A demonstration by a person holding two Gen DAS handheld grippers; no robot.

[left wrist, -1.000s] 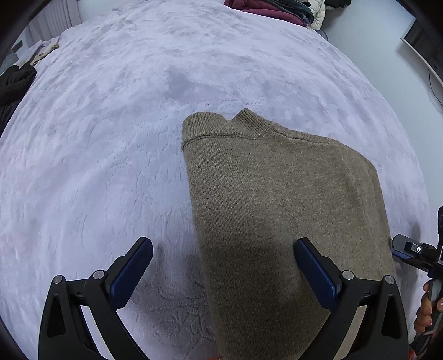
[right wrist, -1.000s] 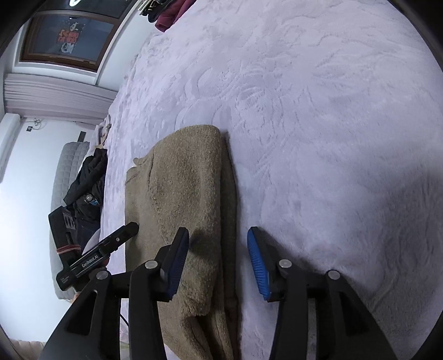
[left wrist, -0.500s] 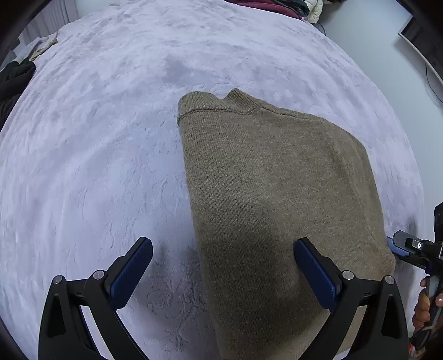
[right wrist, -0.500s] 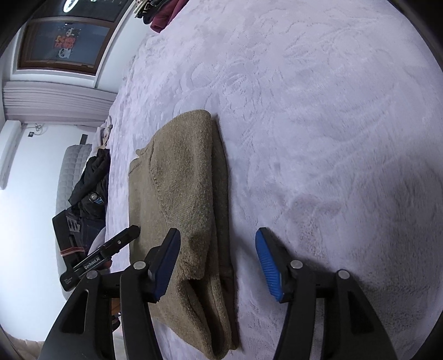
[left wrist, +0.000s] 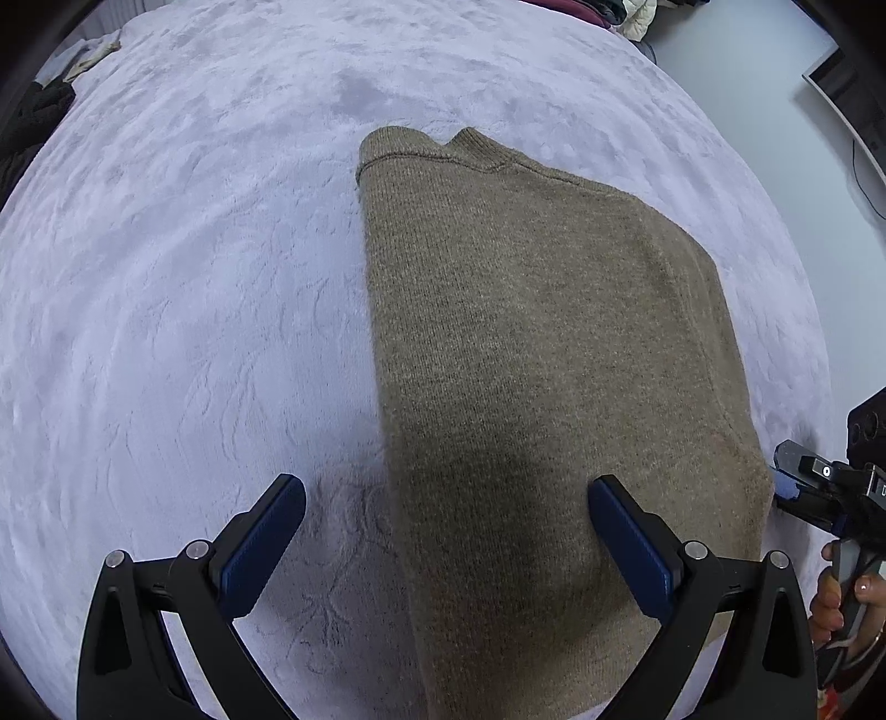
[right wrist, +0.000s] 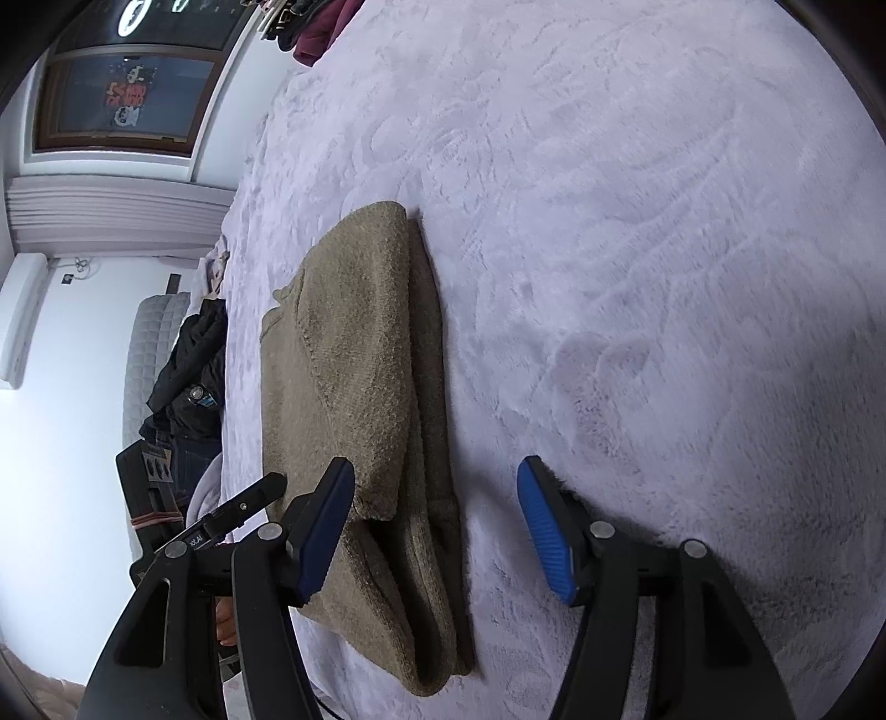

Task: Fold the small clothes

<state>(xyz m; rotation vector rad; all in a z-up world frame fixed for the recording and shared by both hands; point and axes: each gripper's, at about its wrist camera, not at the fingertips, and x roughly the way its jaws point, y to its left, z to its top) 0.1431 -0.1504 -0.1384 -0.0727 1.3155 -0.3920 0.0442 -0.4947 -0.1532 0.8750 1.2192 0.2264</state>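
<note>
Right claw [right wrist: 434, 531] has just been opening, released from folded sweater [right wrist: 360, 399]; left claw [left wrist: 446, 545] gapes.

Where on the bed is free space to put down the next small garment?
Bare blanket lies left of the folded brown sweater in the left wrist view, and beyond its collar. Crowded: the far corner's clothes pile and the side holding dark clothing.
</note>
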